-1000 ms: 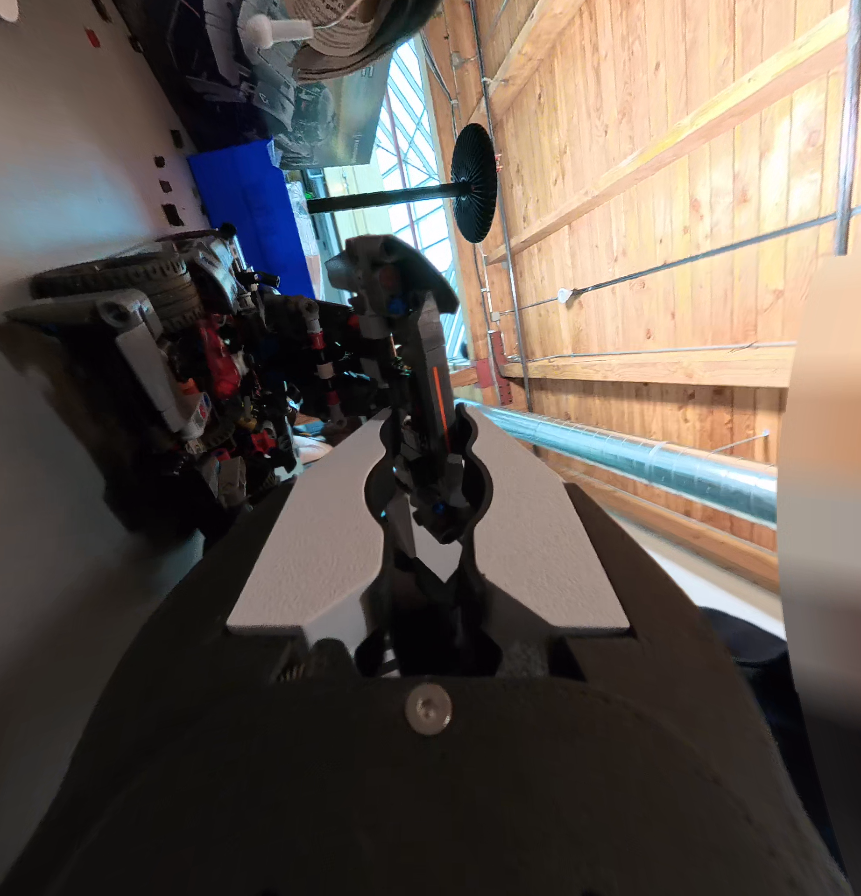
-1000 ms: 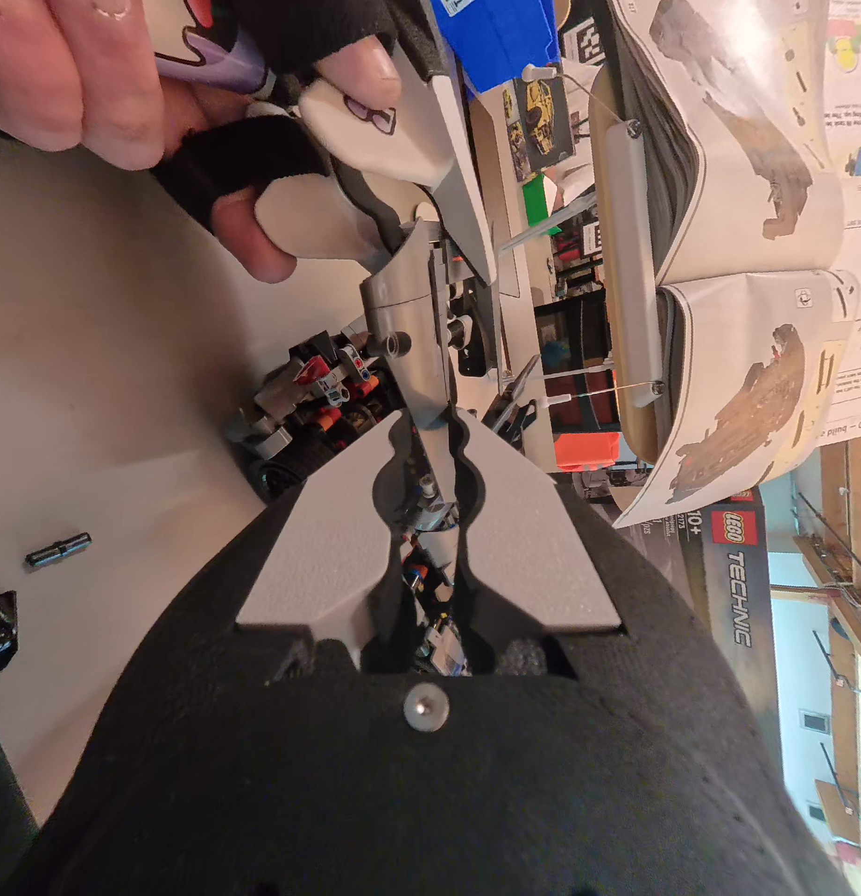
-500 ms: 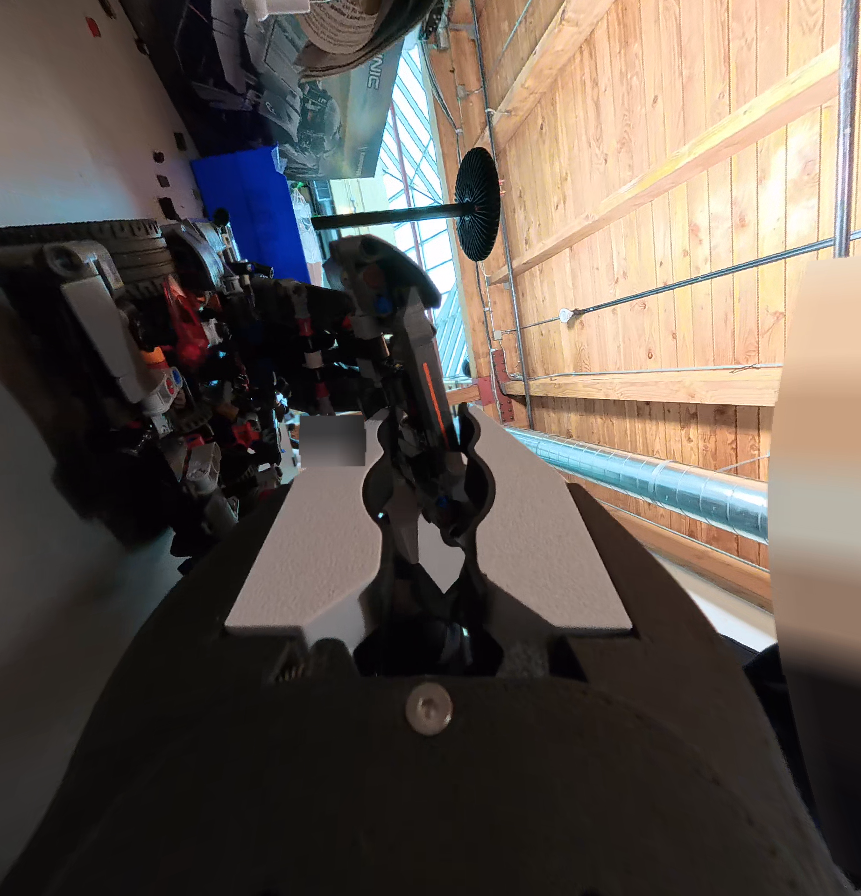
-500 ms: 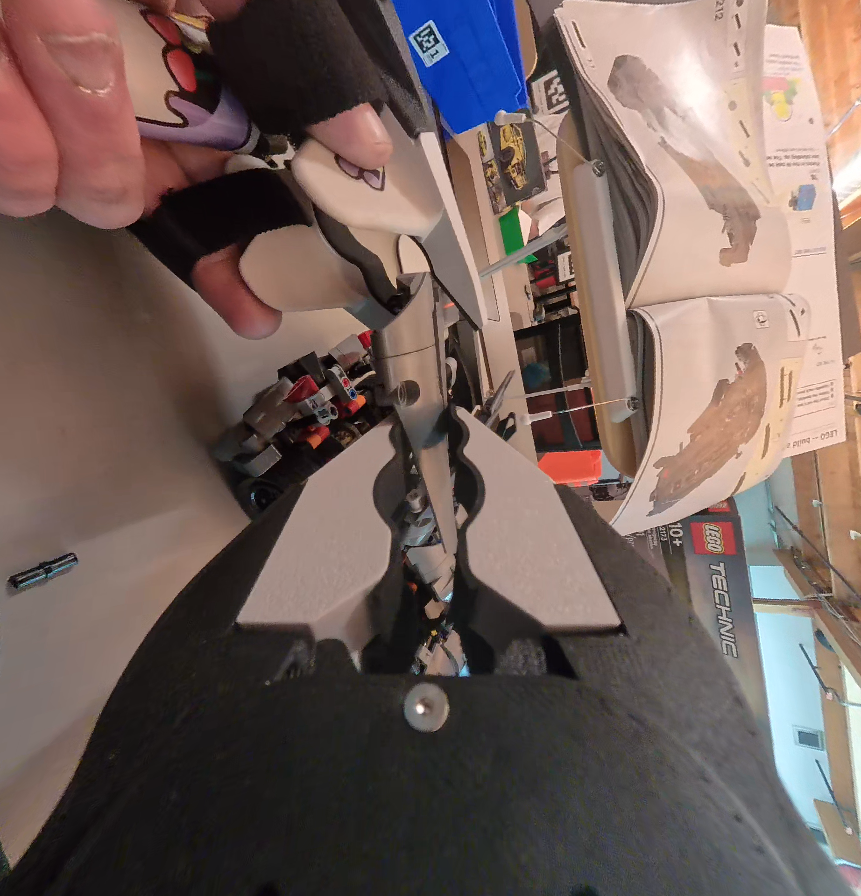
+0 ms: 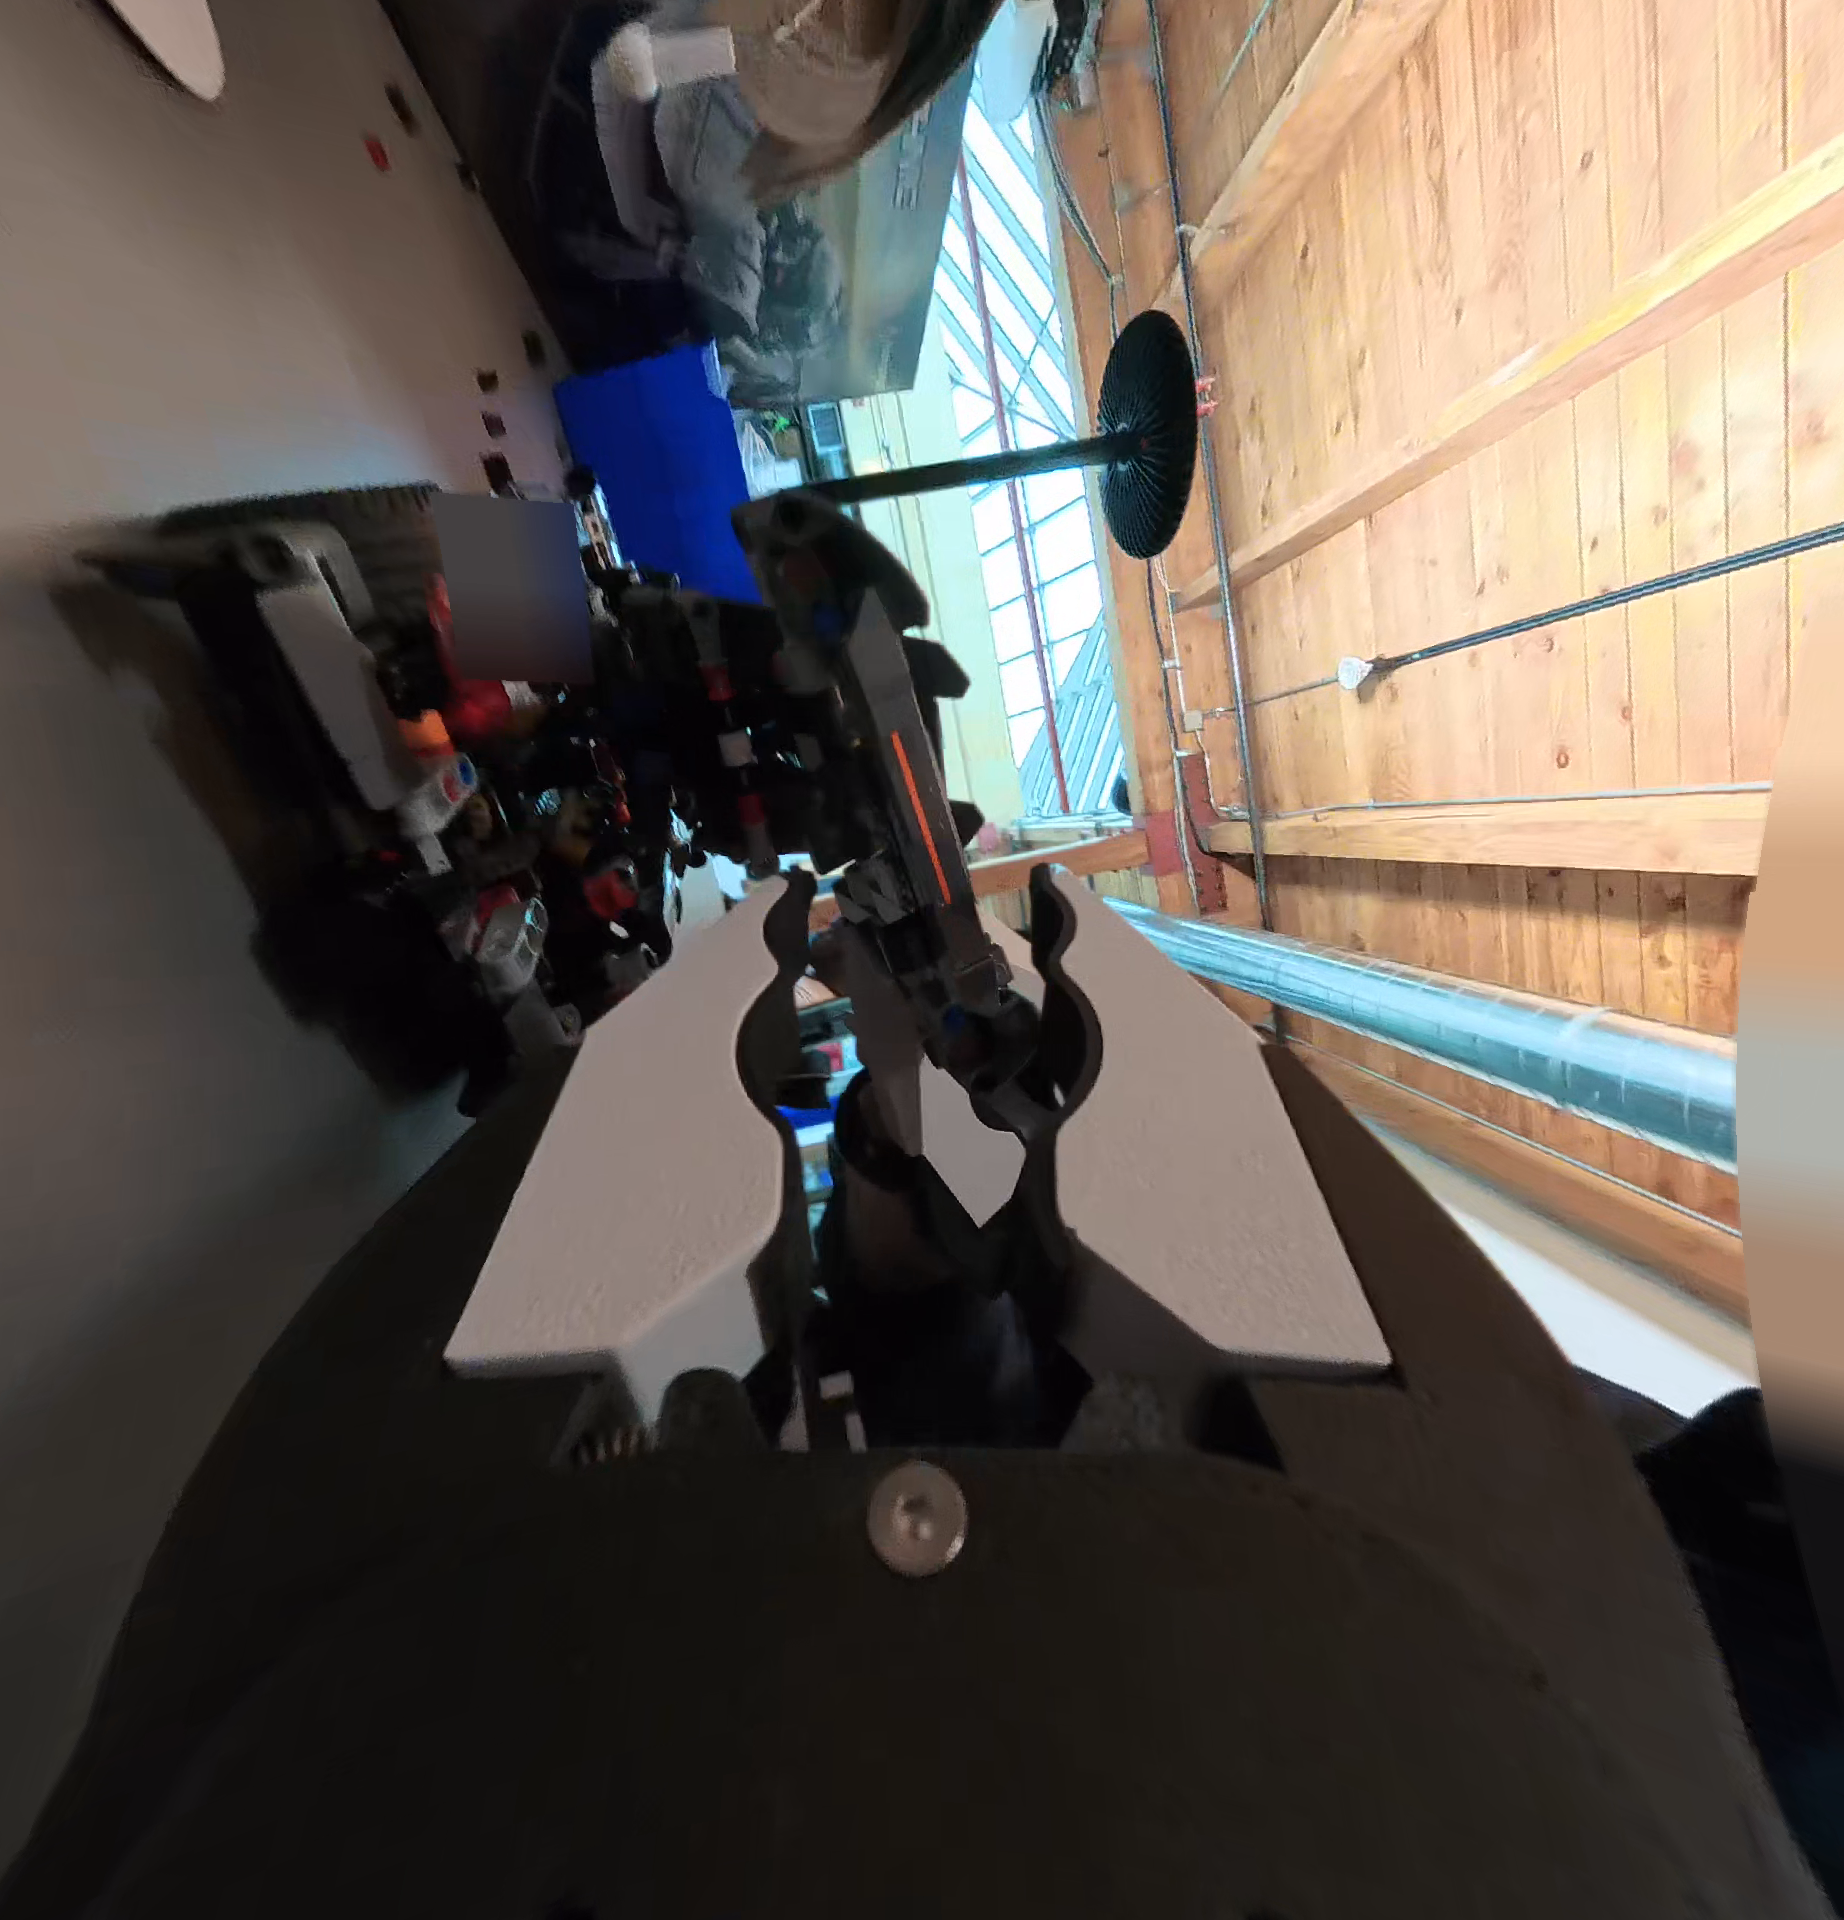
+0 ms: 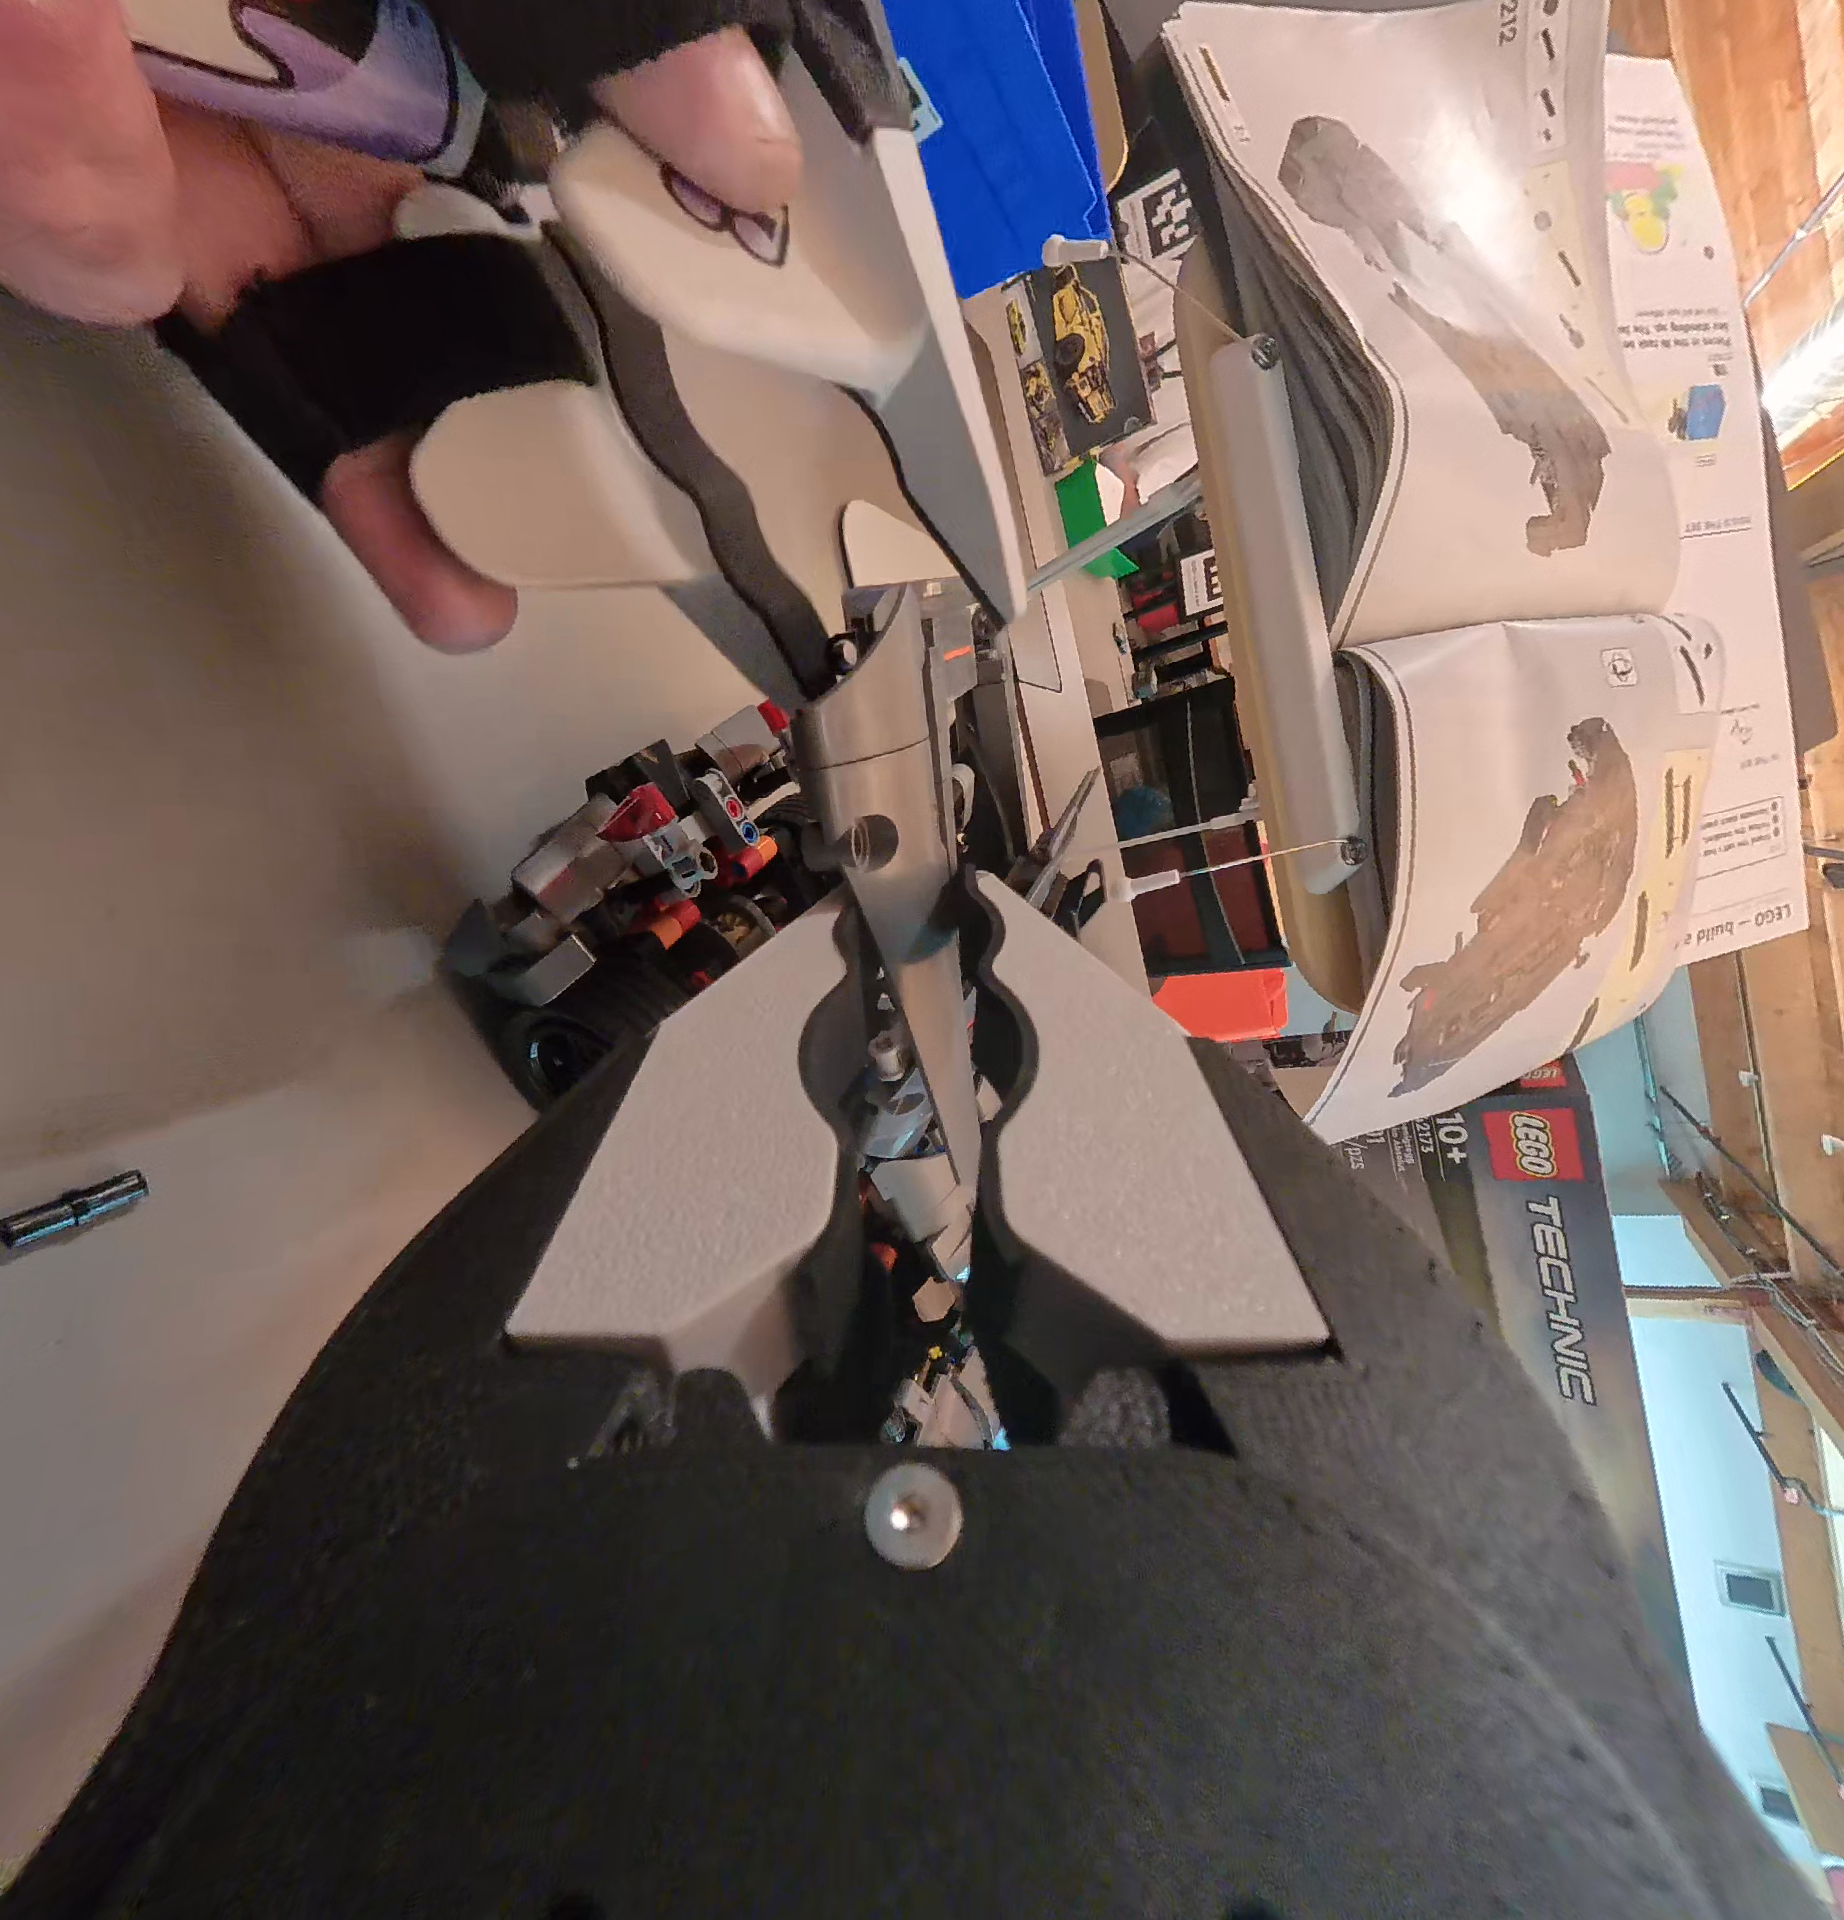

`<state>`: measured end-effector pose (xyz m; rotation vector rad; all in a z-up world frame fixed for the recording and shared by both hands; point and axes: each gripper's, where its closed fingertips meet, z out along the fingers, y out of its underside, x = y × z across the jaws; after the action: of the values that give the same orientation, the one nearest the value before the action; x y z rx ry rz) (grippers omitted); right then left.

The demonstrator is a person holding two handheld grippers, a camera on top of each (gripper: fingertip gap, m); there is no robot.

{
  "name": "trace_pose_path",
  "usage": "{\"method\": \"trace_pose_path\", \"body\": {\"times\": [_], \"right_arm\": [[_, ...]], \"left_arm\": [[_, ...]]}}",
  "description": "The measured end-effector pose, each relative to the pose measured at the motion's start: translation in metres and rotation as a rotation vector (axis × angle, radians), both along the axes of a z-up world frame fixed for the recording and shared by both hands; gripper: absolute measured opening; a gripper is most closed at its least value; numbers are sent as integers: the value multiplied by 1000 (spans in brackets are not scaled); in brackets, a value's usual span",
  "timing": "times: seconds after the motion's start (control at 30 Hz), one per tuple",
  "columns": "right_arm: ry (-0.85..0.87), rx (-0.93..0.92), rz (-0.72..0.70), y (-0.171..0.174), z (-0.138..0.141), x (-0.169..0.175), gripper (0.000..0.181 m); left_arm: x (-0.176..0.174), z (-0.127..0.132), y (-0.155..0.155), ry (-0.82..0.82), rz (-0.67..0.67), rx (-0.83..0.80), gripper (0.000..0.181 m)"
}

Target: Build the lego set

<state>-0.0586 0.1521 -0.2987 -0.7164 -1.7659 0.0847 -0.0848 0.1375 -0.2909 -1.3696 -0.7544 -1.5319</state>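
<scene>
- Mid-build: wheeled model (image 6: 637, 894) largely assembled, centre-left of frame.
- Right gripper (image 6: 913, 925) clamped on grey panel piece (image 6: 876, 790), not yet seated.
- Left gripper (image 5: 913, 904) parted around same piece.
- Loose black pin (image 6: 71, 1210) unused, left edge.

A grey panel (image 6: 876, 810) of the lego model (image 6: 637, 883) is clamped between the right gripper's (image 6: 913, 925) fingers. Its far end is met by the left gripper (image 6: 793, 540), held in a gloved hand (image 6: 305, 312). A black pin (image 6: 69, 1208) lies on the table (image 6: 222, 935).
</scene>
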Motion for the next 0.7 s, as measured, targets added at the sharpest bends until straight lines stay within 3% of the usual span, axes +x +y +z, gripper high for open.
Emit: {"method": "trace_pose_path", "body": {"times": [0.47,0.7], "right_arm": [[-10,12,12,3,0,0,12],[-26,10,22,0,2,-3,12]], "left_arm": [[10,10,18,-147,-34,74,41],[7,10,23,-205,18,122,35]]}}
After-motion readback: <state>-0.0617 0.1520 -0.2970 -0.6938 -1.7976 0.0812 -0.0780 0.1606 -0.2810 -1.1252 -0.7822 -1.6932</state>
